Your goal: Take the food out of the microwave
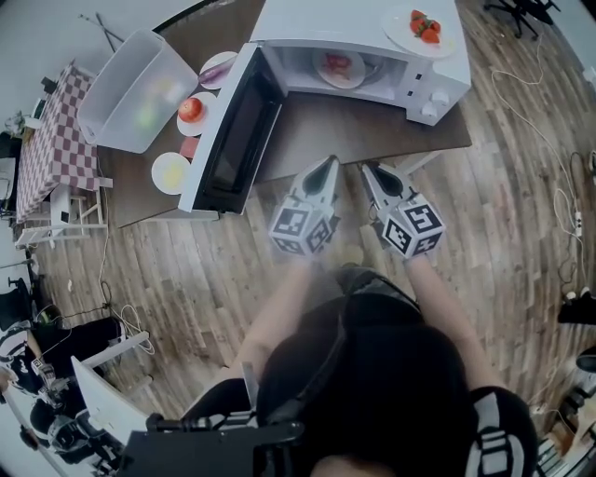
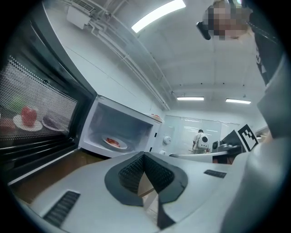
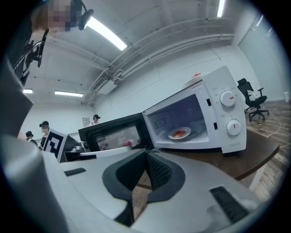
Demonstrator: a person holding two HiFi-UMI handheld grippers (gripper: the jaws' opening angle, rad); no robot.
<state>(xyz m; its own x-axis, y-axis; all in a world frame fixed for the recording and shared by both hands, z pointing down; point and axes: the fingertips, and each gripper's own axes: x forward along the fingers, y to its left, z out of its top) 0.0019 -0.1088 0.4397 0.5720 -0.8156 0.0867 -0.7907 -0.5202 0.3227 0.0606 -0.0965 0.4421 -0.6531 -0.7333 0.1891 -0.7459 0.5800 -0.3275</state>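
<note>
Head view: one microwave [image 1: 317,20], one plate [image 1: 340,67] inside; left gripper [image 1: 326,172], right gripper [image 1: 372,177], jaws closed, empty.

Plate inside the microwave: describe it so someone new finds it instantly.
Find the white microwave oven on the brown wooden table, its black-windowed door swung open to the left. In its cavity sits a small round white plate of red food. A similar plate of red pieces sits on the roof, other plates left of the door; only this one is inside.
</note>
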